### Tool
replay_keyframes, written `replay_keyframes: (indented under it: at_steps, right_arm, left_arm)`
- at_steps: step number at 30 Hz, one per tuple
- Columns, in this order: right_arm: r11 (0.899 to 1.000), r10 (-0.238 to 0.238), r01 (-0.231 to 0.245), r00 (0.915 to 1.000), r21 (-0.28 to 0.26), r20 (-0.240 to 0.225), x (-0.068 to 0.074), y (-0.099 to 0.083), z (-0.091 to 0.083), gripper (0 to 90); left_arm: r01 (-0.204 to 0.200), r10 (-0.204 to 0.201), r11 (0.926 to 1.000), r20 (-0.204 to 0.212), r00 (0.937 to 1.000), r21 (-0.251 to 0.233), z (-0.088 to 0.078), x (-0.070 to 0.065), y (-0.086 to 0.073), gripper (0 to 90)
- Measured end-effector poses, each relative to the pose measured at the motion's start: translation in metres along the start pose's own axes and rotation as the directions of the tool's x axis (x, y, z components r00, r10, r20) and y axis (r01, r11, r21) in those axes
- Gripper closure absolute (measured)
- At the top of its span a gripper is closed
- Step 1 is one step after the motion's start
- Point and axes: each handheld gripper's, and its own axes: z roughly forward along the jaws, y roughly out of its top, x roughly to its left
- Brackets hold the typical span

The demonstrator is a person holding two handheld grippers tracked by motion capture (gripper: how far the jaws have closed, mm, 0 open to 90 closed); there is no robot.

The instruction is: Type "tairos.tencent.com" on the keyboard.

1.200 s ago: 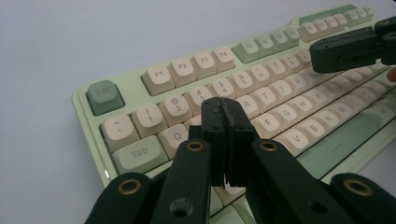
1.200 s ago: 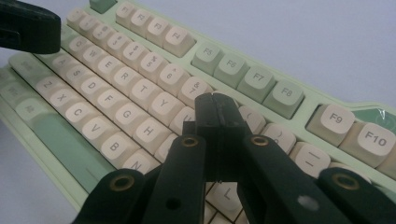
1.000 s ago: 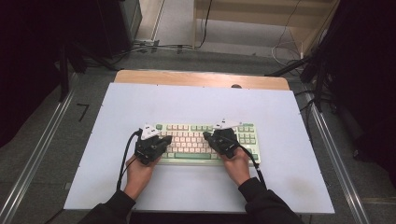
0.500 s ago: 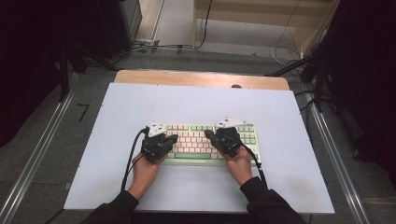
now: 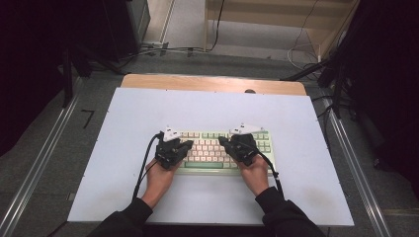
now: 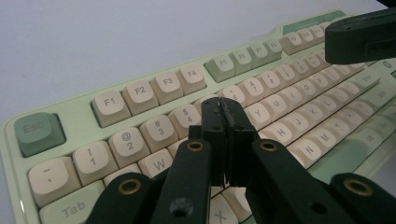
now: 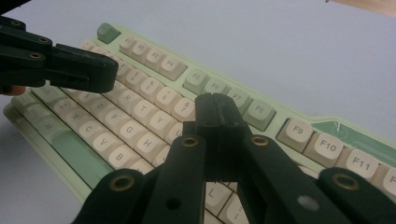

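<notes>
The keyboard (image 5: 217, 150) is seen at frame centre beneath both clenched hand-held grippers, left (image 5: 174, 146) and right (image 5: 236, 144), with bare worktop (image 5: 148, 108) left around it

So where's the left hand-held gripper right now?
In the high view the left hand-held gripper hovers shut over the keyboard's left end, near the number-row keys.

Wide bare white table (image 5: 148, 113) all around the keyboard (image 5: 212, 150): open passage at left, at right, and at the far side up to the wooden edge (image 5: 212, 83). Over the keys, little room: left gripper (image 5: 185, 144) and right gripper (image 5: 223, 143) close together, only a narrow gap between their tips.
</notes>
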Motion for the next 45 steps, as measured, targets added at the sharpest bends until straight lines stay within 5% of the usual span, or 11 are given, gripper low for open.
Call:
replay_keyframes:
  at_steps: [45]
  right_arm:
    - [1.000, 0.000, 0.000, 1.0000, 0.001, -0.002, 0.000, 0.000, 0.000, 87.2]
  left_arm:
    - [-0.003, 0.004, 0.9996, -0.008, 1.0000, 0.030, 0.014, -0.003, -0.002, 89.8]
